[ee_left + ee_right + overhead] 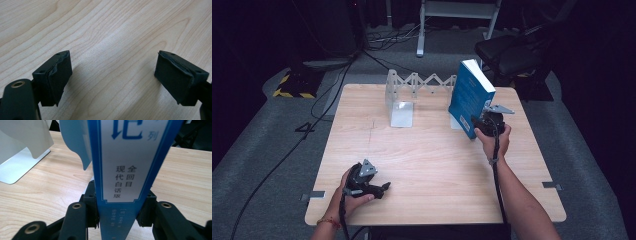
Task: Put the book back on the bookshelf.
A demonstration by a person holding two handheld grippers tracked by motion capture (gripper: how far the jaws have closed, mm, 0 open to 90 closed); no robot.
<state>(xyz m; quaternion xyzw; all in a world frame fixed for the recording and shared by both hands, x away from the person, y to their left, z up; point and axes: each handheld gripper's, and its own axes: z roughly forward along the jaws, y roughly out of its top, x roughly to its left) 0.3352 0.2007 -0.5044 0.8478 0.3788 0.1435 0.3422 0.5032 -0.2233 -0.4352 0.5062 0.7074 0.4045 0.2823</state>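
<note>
One book (468, 96), blue with a white panel on its spine, is the thing in hand. It is lifted at the far right of the desk (427, 165), just in front of the right end of the white folding book rack (412, 90). The right gripper (484, 123) holds it low down: in the right gripper view its fingers (91, 207) are clenched on the two covers on either side of the spine, near the book's bottom end.

The book looks thick and fairly heavy for a grip this low, stiff across its block, with smooth covers that may slip. Held near one end, it will likely want to swing, so a hold nearer the middle of the spine would be steadier.

Its long axis runs nearly upright, the top leaning away toward the far right. The spine faces the person, and the page edges face the rack.

The left gripper (379, 189) rests near the front left of the desk, fingers (56, 77) released and wide apart with bare wood between them.
</note>
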